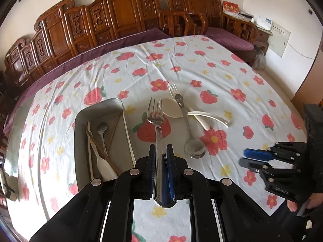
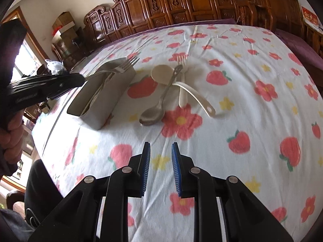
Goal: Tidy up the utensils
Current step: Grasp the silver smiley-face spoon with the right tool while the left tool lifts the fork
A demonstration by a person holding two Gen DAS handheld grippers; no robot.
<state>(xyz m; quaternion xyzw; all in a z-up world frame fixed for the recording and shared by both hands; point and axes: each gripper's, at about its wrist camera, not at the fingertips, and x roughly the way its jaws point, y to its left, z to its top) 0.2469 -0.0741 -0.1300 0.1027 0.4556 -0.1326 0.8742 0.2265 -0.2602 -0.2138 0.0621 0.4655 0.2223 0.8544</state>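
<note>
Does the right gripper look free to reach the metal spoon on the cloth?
Probably yes: the right gripper is open and empty, with only bare tablecloth between it and the metal spoon, whose bowl points toward it.

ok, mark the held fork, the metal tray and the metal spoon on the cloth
fork point(image 1: 155, 117), left wrist view, base of the tines
tray point(image 1: 97, 105), left wrist view, far rim
spoon point(image 1: 194, 150), left wrist view, bowl
</note>
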